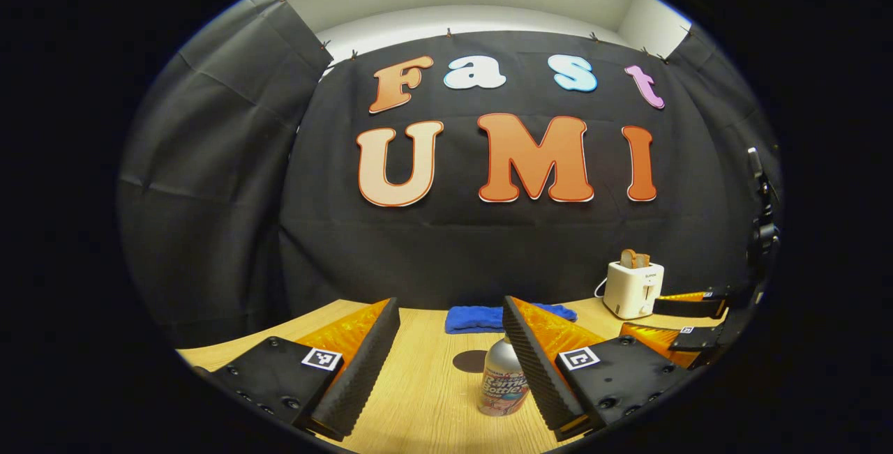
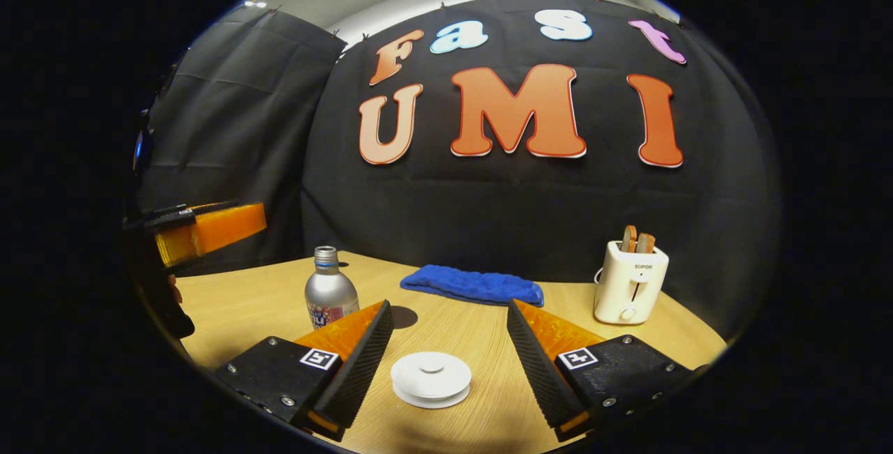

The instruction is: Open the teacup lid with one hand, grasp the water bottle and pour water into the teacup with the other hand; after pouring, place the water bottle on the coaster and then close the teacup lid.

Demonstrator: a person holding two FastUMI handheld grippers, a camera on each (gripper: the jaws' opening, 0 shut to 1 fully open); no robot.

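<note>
Teacup (image 2: 430, 379), white, lid (image 2: 431, 369) still seated, is being framed low on the wooden table (image 2: 474, 332) between the fingers of the right gripper (image 2: 446, 363), whose jaws are being held wide apart with nothing in them. Water bottle (image 1: 502, 379), silver with a printed label, upright, is being approached by the left gripper (image 1: 450, 360), jaws likewise spread and empty; the bottle is sitting just inside the right-hand finger.

Step in hand, as judged: lid removal is being prepared. The right gripper is best being lowered so that the small central knob is being pinched squarely, then lifted straight up to avoid dragging the cup.

View differences: the right gripper view is showing the teacup, and the bottle's neck and cap. The left gripper view is showing a dark round coaster (image 1: 471, 360) behind the bottle more plainly. Blue cloth (image 2: 472, 284) and toaster (image 2: 629, 282) are being shown in both.
</note>
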